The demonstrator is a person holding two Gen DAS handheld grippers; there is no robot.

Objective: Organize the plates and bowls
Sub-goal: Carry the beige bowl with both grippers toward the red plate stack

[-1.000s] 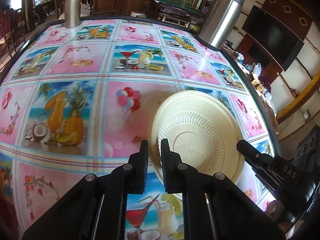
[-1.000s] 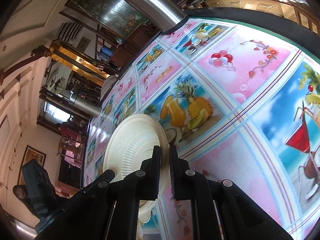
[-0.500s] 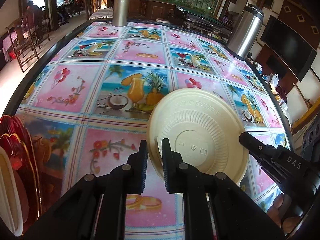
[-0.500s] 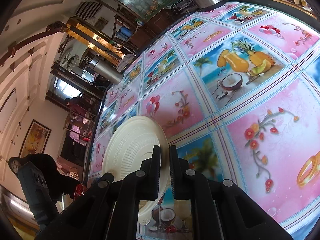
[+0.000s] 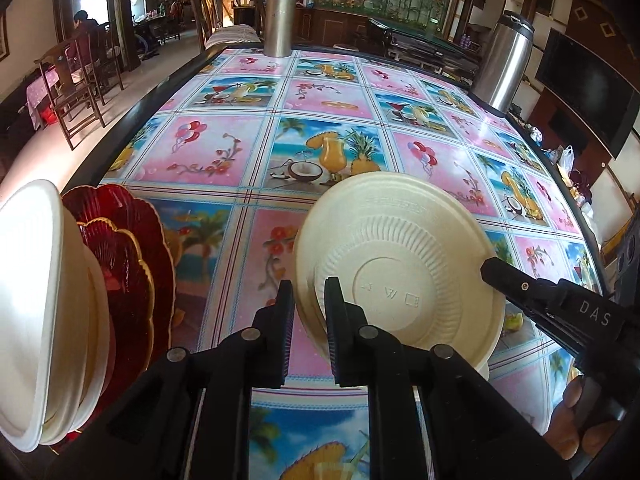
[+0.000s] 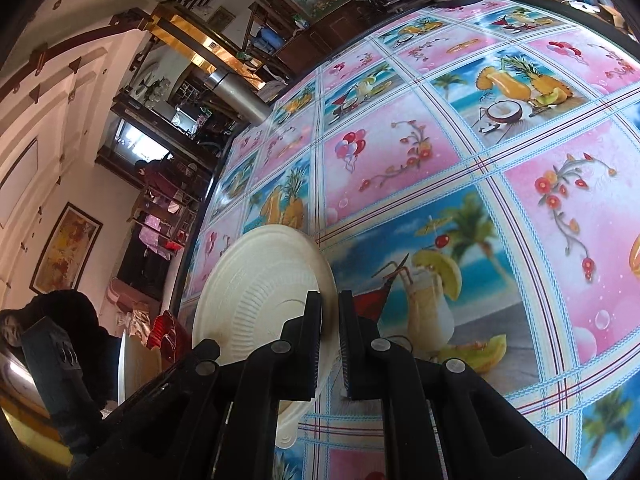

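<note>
A cream paper bowl [image 5: 400, 264] is held upright above the table, its ribbed underside toward the left wrist camera. My left gripper [image 5: 309, 304] is shut on its left rim. My right gripper [image 6: 330, 320] is shut on the opposite rim of the same bowl [image 6: 260, 292]; its fingers [image 5: 516, 284] show in the left wrist view at the bowl's right edge. At the left, white paper bowls [image 5: 36, 304] and red scalloped glass plates [image 5: 124, 256] stand on edge in a row; they also show small in the right wrist view [image 6: 164, 332].
The table carries a glossy pink and blue picture cloth [image 5: 224, 148] with a dark edge. Two steel flasks stand at the far end [image 5: 280, 20] and far right [image 5: 506, 68]. Chairs and a seated person are beyond the table's left side.
Both grippers have carried the bowl back toward the near left of the table. The row of white bowls and red plates has come into view at the left.
</note>
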